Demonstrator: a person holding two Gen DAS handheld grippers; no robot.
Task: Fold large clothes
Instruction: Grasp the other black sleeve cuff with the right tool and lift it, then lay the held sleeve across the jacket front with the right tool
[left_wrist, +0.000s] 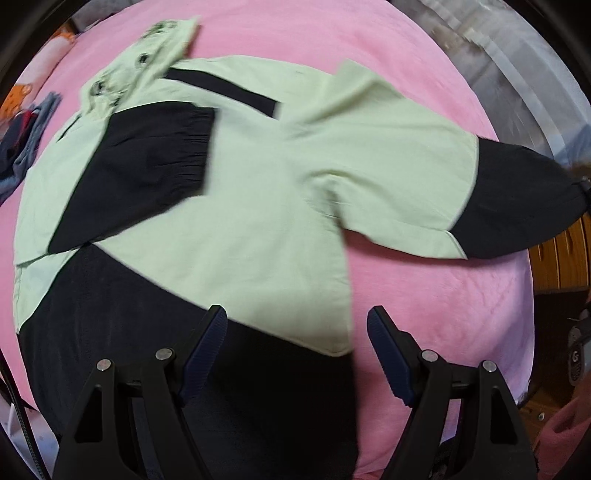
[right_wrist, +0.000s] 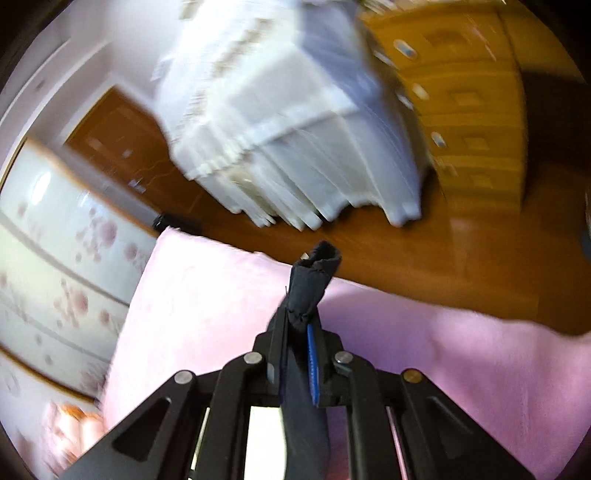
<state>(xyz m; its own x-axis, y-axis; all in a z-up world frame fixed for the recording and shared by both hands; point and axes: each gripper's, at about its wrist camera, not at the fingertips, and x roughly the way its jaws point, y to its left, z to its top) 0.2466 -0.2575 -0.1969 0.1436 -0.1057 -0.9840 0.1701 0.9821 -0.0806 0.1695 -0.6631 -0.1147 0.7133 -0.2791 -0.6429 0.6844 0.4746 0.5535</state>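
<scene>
A pale green and black hooded jacket (left_wrist: 258, 184) lies spread on a pink blanket (left_wrist: 443, 295). Its hood (left_wrist: 147, 59) points to the upper left. One black sleeve (left_wrist: 140, 173) lies folded across the chest. The other sleeve (left_wrist: 517, 199) stretches out to the right edge of the left wrist view. My left gripper (left_wrist: 297, 317) hangs open above the jacket's black hem, with nothing between its fingers. My right gripper (right_wrist: 299, 325) is shut on the dark sleeve cuff (right_wrist: 314, 280), which sticks up past the fingertips above the blanket (right_wrist: 443, 350).
A heap of dark clothes (left_wrist: 26, 147) lies at the blanket's left edge. Beyond the bed are a wooden floor (right_wrist: 406, 251), a white draped cloth (right_wrist: 288, 129), a wooden chest of drawers (right_wrist: 472, 122) and a flowered white cabinet (right_wrist: 55, 258).
</scene>
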